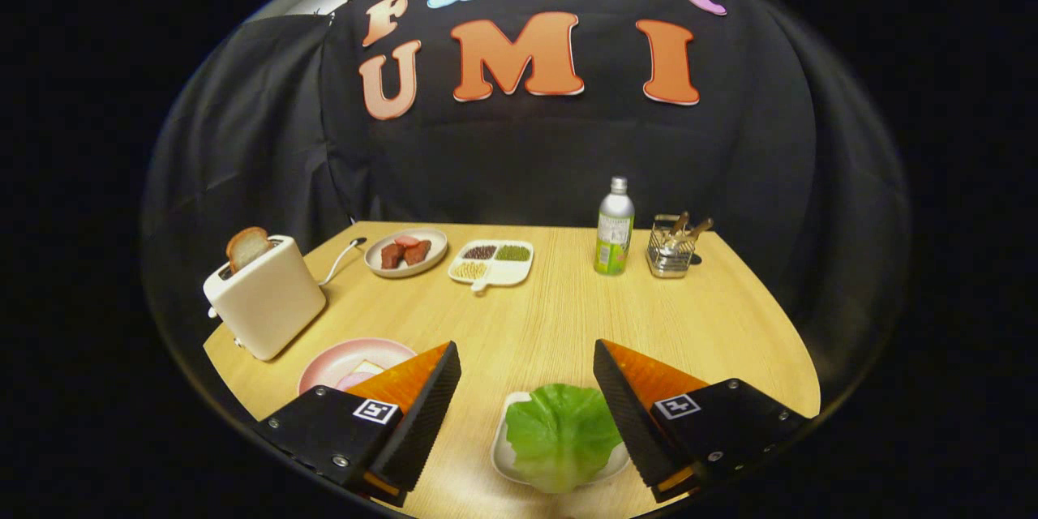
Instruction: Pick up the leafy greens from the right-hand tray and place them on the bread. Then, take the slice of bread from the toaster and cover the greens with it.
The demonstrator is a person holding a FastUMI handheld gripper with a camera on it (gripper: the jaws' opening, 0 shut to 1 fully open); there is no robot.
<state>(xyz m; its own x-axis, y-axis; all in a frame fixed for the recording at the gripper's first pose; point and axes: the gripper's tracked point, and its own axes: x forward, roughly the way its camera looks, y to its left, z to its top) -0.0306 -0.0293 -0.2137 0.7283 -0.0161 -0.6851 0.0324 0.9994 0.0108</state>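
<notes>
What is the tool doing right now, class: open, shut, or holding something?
Tool: open, holding nothing; its black fingers straddle the green lettuce leaf on its small white tray.

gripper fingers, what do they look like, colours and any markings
The gripper has two wedge-shaped fingers that taper toward their tips. Their outer faces are glossy orange, and the inner gripping faces are black with a fine ribbed or grid texture. Each finger sits on a black angular mount fixed with small silver screws, and each mount carries a small square black-and-white marker tag on top. No cables are visible.
</notes>
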